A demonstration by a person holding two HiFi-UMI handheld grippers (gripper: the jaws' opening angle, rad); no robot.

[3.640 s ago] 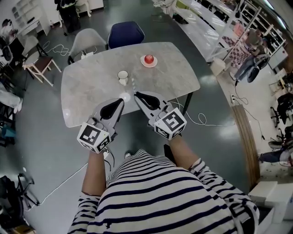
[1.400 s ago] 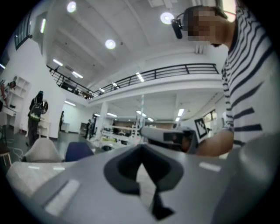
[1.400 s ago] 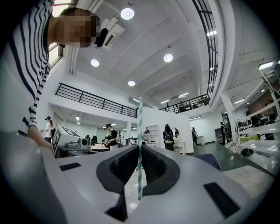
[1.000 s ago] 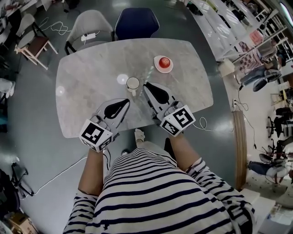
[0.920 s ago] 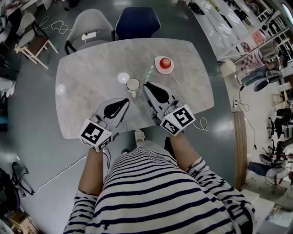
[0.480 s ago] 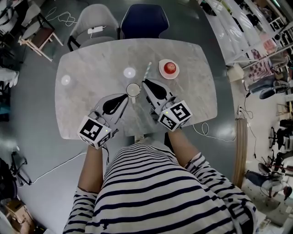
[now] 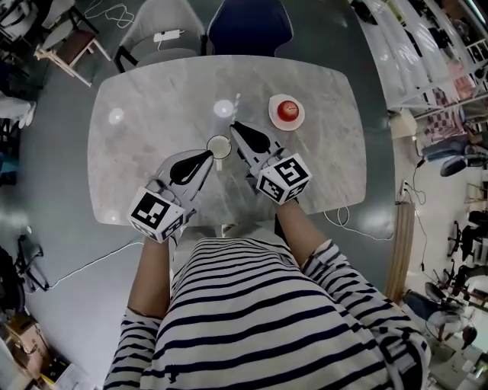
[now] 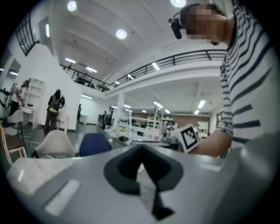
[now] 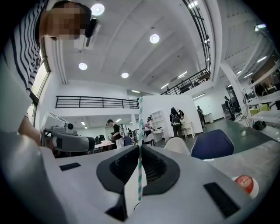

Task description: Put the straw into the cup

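Note:
A white cup (image 7: pixel 219 145) stands on the marble table (image 7: pixel 145 99), near its middle. My right gripper (image 7: pixel 234 126) is just right of the cup, shut on a green-and-white striped straw (image 7: pixel 235 104) that pokes out past its tip, away from me. In the right gripper view the straw (image 9: pixel 140 131) rises upright from between the shut jaws of the right gripper (image 9: pixel 139 162). My left gripper (image 7: pixel 209 155) has its tip at the cup's near left side. In its own view the left gripper (image 8: pixel 141 164) looks shut, with only a pale sliver showing beyond the jaws.
A red fruit on a pink saucer (image 7: pixel 287 112) sits right of the cup and shows low at the right in the right gripper view as the saucer (image 9: pixel 245 184). A grey chair (image 7: pixel 156 19) and a blue chair (image 7: pixel 250 23) stand at the table's far side.
Both grippers have moved forward over the table and now flank the cup. The right gripper has carried the straw up beside the cup's right rim.

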